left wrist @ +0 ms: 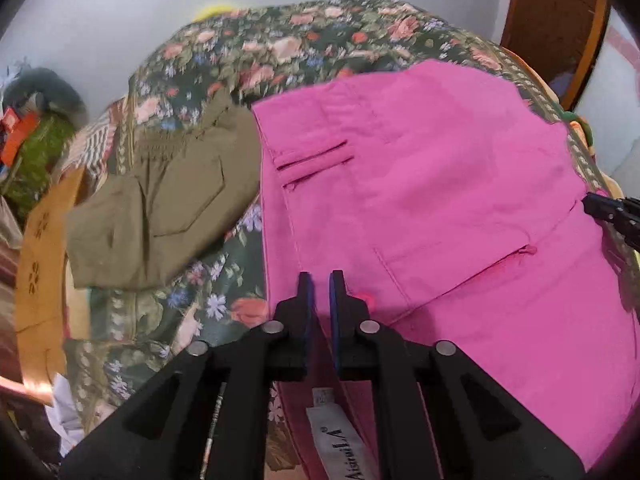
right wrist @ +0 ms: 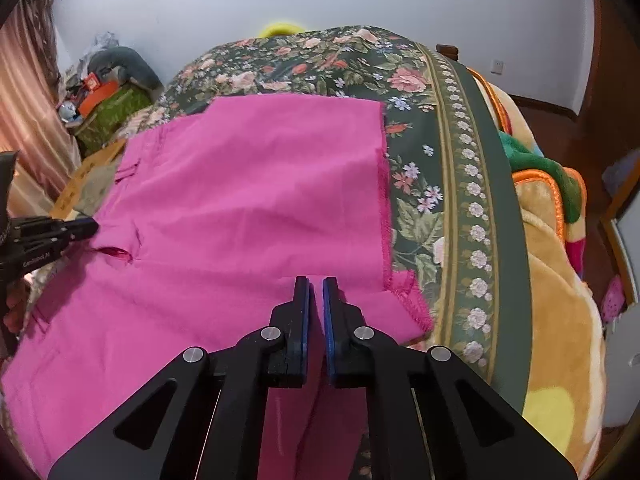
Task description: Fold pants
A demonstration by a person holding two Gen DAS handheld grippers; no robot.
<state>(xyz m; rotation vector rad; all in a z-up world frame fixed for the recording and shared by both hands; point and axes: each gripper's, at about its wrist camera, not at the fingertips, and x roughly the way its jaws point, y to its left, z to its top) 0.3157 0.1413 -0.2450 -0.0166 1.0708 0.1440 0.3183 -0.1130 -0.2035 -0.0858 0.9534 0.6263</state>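
1. On the far left of the left wrist view, a cluttered corner holds a green bundle [left wrist: 38,156] and an orange box [left wrist: 16,134]; beside them a wooden board [left wrist: 40,264] with cut-out marks edges the bed.
2. Next to the right, a folded pair of olive pants [left wrist: 160,208] lies flat on the flowered bedspread [left wrist: 256,52], its right edge touching or just beside the pink pants [left wrist: 432,200].
3. Those pink pants are spread across the middle of the bed, already folded over on themselves, with a slit pocket [left wrist: 316,156] near their left edge and a second pocket opening [left wrist: 524,250] nearer the right.
4. The left gripper [left wrist: 320,280] sits at the near left edge of the pink pants; its blue-padded fingers [left wrist: 306,292] are drawn almost together, and pink cloth with a white label [left wrist: 344,440] runs between them near their base, so they seem to pinch the waistband.
5. In the right wrist view the left gripper [right wrist: 86,227] shows again at the left, its tip touching the pink pants [right wrist: 240,200] by the pocket opening.
6. The right gripper [right wrist: 316,284] is at the near edge of the cloth, fingers [right wrist: 330,300] nearly closed with pink fabric hanging between them lower down.
7. A frayed hem [right wrist: 384,208] marks the right edge of the folded layer.
8. Right of it lie the flowered bedspread [right wrist: 440,160], then an orange blanket [right wrist: 560,280] at the bed's side.
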